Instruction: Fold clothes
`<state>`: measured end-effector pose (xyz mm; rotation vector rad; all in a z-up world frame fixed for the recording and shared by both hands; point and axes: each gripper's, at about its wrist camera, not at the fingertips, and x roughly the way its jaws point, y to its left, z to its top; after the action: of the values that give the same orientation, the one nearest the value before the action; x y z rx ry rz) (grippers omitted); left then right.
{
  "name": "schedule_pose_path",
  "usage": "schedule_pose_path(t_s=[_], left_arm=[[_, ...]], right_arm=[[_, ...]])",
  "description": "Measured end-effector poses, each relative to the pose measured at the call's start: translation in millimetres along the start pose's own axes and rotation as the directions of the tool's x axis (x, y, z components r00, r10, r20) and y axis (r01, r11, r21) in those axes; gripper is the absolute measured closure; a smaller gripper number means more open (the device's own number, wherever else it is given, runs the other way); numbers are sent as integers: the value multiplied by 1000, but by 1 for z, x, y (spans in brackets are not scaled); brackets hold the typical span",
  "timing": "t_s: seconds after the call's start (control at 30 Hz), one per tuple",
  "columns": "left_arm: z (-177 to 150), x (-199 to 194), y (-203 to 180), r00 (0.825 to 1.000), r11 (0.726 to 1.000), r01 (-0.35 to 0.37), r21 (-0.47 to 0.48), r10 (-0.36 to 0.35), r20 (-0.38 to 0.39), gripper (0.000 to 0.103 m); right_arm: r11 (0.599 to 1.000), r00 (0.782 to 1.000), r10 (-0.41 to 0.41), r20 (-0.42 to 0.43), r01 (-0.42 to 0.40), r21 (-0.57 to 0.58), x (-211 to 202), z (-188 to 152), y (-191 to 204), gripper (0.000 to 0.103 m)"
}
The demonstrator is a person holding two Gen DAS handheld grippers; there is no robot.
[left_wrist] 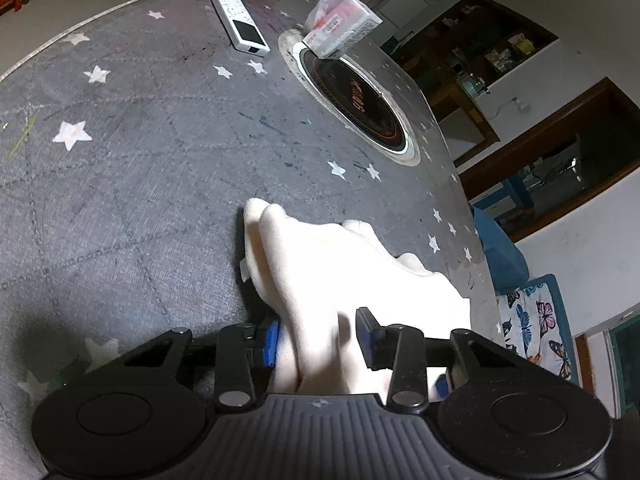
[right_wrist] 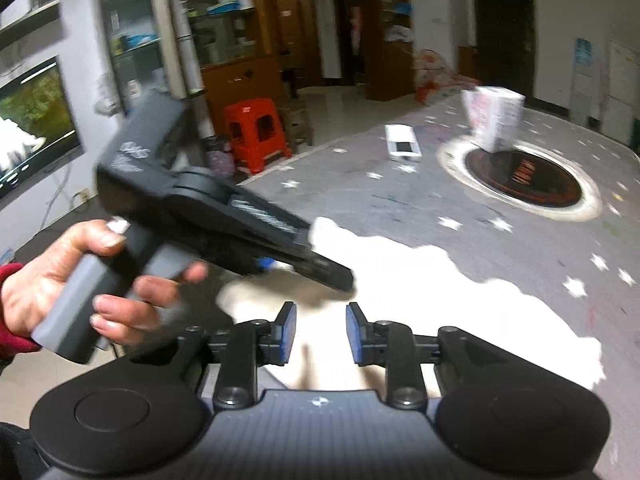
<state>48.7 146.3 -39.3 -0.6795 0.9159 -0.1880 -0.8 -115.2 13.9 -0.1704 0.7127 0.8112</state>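
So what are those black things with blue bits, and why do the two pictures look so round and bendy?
They are hand-held grabbers, one in each of a person's hands. Each carries a small wide-eyed camera, which bends the picture. One picture looks along the left grabber, the other along the right grabber. The blue bits are pads on the jaws. In the right picture you see the person's hand holding the left grabber. On the grey starry table lie a white cloth, a remote, a tissue pack and a round black cooker. The left jaws have cloth between them; whether they pinch it is unclear. The right jaws are open.
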Motion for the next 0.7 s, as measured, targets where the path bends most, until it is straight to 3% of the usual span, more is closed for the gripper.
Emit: schedule_pose_path(t_s=[0.17, 0.4, 0.5, 0.7], left_arm=[[-1, 1, -4, 1000, 999, -15, 33, 15, 0, 60], [0, 2, -7, 1000, 999, -21, 47, 22, -10, 58], [0, 3, -8, 1000, 998, -27, 56, 27, -10, 58], [-3, 4, -15, 999, 994, -49, 102, 50, -3, 56]], right_arm=[[990, 994, -109, -5, 109, 92, -12, -14, -39, 66], [939, 967, -255, -21, 253, 233, -24, -33, -95, 59], [908, 958, -284, -33, 280, 311, -22, -40, -118, 57], [870, 964, -265, -23, 249, 425, -14, -45, -143, 53]])
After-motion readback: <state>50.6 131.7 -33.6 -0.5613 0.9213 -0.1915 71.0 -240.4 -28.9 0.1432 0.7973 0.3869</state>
